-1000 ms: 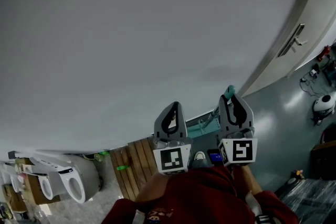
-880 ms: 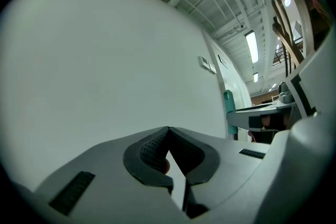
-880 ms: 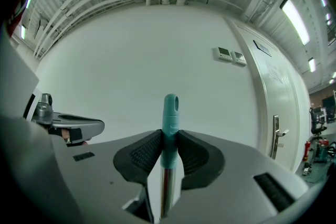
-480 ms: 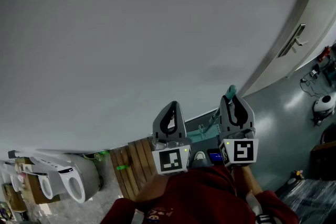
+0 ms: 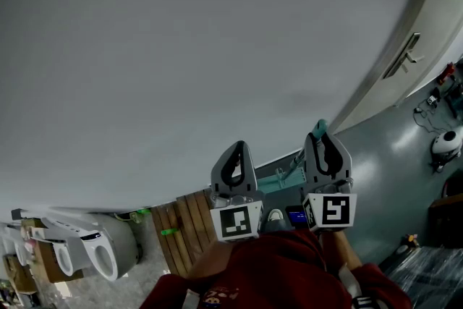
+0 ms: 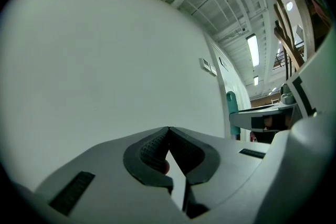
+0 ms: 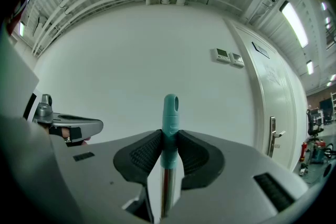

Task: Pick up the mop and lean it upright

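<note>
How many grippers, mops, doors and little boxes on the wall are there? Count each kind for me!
Grippers: 2, the left gripper and the right gripper
Mop: 1
Door: 1
Wall boxes: 2
Total: 6

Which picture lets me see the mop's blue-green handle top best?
The right gripper view. The mop handle stands upright mid-picture, pinched by the right gripper. The head view shows only its tip over that gripper; the left gripper view shows just a sliver at the side.
</note>
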`<state>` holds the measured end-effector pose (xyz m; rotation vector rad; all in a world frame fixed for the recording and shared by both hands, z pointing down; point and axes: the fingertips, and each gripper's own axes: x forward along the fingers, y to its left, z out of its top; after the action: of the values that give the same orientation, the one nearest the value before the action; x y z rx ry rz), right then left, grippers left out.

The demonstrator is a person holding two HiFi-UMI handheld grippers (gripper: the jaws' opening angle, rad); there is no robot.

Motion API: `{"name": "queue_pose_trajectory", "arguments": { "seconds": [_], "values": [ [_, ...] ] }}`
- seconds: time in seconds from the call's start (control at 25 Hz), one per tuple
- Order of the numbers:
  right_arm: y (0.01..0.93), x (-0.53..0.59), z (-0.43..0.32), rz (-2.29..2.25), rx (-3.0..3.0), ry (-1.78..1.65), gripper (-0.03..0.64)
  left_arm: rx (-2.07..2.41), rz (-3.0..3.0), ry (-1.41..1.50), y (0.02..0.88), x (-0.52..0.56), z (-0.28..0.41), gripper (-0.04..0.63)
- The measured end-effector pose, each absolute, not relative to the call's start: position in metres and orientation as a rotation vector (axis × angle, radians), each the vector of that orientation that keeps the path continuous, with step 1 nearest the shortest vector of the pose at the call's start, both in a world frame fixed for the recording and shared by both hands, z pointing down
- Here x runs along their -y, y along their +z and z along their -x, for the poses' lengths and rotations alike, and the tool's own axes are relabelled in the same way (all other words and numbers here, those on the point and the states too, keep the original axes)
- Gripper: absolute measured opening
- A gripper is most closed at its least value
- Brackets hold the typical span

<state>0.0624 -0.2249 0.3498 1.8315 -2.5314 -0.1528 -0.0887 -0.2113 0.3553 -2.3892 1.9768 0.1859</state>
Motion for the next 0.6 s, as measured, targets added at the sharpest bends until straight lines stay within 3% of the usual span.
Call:
{"name": "queue_pose_trajectory", "arguments": {
  "seconds": [0.6],
  "values": [
    [0.374,0.237,-0.068,-1.844,2.485,-0.115,0.107,-1.982,2.389,0.177,0.358,0.218,0.087,0.014]
  ]
}}
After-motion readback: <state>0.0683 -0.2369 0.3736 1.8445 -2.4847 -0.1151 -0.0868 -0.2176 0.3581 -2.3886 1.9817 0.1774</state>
